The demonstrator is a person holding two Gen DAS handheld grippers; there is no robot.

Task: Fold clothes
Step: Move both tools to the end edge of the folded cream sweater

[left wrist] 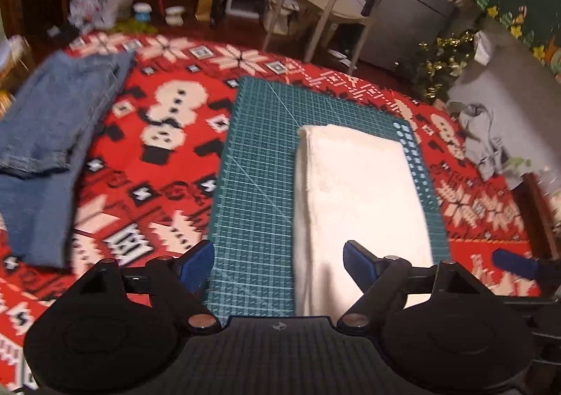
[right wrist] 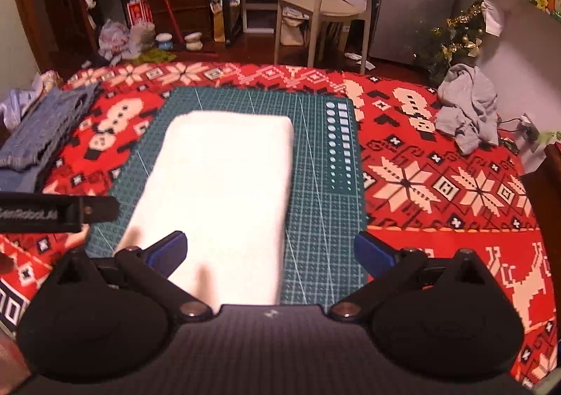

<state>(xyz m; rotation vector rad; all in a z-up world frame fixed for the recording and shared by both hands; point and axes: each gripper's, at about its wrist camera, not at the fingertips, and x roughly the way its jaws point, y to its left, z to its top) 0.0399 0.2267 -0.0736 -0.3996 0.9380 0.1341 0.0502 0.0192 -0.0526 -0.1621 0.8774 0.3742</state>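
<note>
On the green mat (left wrist: 252, 156), the folded white cloth (left wrist: 357, 191) lies ahead of both wide-spread, empty tools.

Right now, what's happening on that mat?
A person with two handheld grippers is folding clothes. A white folded cloth lies on the green cutting mat. The left gripper and right gripper hover over its near end, open, holding nothing. Folded jeans lie left; a crumpled grey garment waits right.

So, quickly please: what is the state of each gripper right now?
Left gripper: open, holding nothing, above the white folded cloth.
Right gripper: open, holding nothing.
</note>
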